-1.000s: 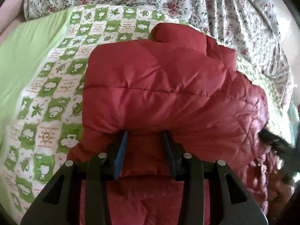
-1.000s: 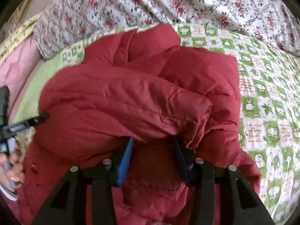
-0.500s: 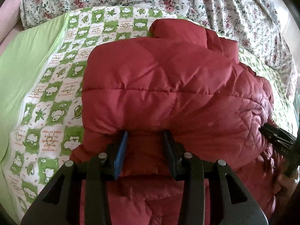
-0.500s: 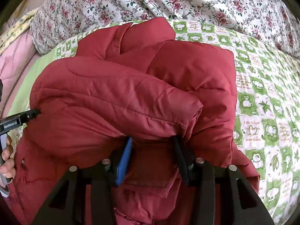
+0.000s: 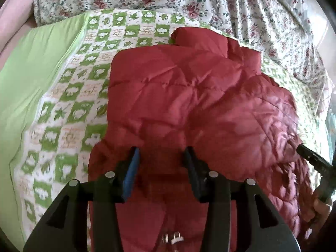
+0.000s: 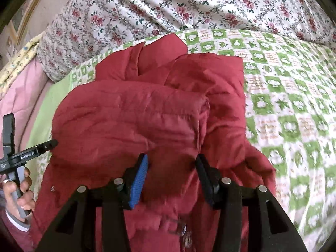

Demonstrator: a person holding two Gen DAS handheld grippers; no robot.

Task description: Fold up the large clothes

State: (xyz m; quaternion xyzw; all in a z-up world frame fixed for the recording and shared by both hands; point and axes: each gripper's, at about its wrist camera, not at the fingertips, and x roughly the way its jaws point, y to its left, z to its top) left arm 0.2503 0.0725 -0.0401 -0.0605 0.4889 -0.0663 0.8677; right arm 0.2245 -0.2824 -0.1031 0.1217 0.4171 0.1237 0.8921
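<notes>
A red quilted puffer jacket (image 5: 189, 105) lies bunched on a green-and-white checked bedspread (image 5: 69, 109); it also fills the right wrist view (image 6: 136, 117). My left gripper (image 5: 161, 153) has its fingers wide apart around a raised fold of the jacket's near edge. My right gripper (image 6: 172, 161) stands the same way, fingers apart astride a fold at the other side. Each gripper shows at the edge of the other's view: the right one (image 5: 310, 157), and the left one (image 6: 42, 147) in a hand. A metal fastener (image 5: 174, 238) shows low on the jacket.
A floral quilt (image 6: 189, 6) is piled along the far side of the bed. A plain green sheet (image 5: 31, 67) and pink bedding (image 6: 23, 88) lie to the left. The checked bedspread extends to the right (image 6: 294, 105).
Both grippers have pushed forward and lower with the lifted near edge of the jacket, folding it further over the rest. Their jaws stay as wide apart as before.
</notes>
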